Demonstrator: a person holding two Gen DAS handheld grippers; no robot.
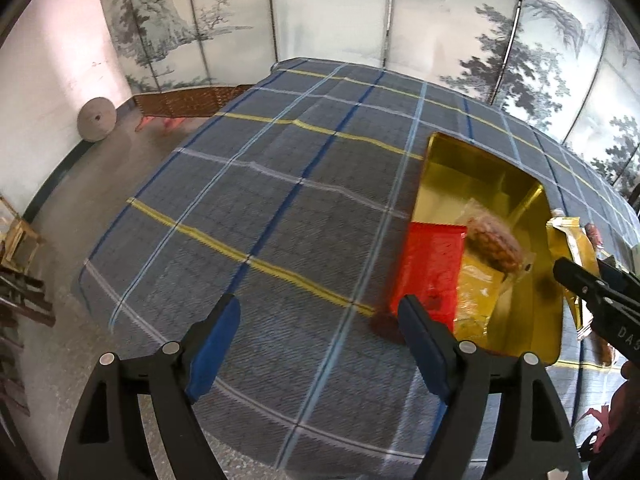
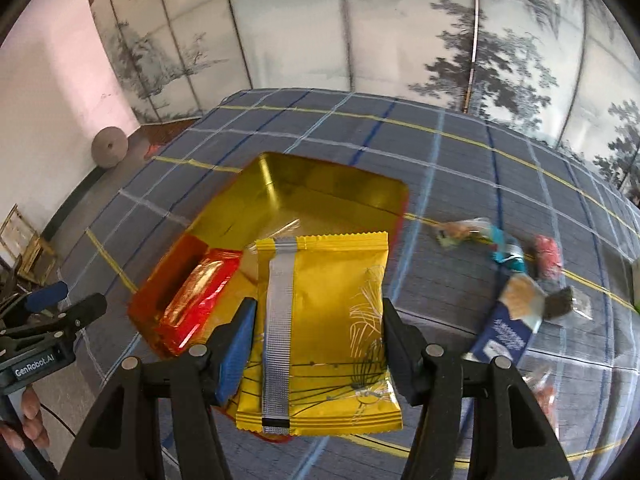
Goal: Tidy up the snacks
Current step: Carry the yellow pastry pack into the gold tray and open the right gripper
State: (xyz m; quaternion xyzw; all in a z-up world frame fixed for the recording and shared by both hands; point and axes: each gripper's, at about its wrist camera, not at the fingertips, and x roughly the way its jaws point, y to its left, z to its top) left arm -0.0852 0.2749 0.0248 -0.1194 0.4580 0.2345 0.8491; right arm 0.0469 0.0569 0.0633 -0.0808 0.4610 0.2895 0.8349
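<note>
Right gripper carrying yellow foil snack packet over gold tin; left gripper idle.

Right gripper [image 2: 316,340] pinches the flat yellow foil snack packet [image 2: 324,332] by its side edges, above the near edge of the rectangular gold metal tin [image 2: 320,180]. Red-wrapped snack [image 2: 196,296] lies inside at 9 o'clock; loose wrapped snacks [image 2: 516,280] sit at 3 o'clock on the checked cloth. Left gripper [image 1: 320,344] spread, empty. Judged light, crinkly, slippery; edge grip looks suitable, squeeze gently.

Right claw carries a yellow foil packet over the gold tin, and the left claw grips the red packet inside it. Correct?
Not quite. The left claw is open and empty over the checked cloth, as the left wrist view shows. The right claw does hold the yellow foil packet over the gold tin.
</note>
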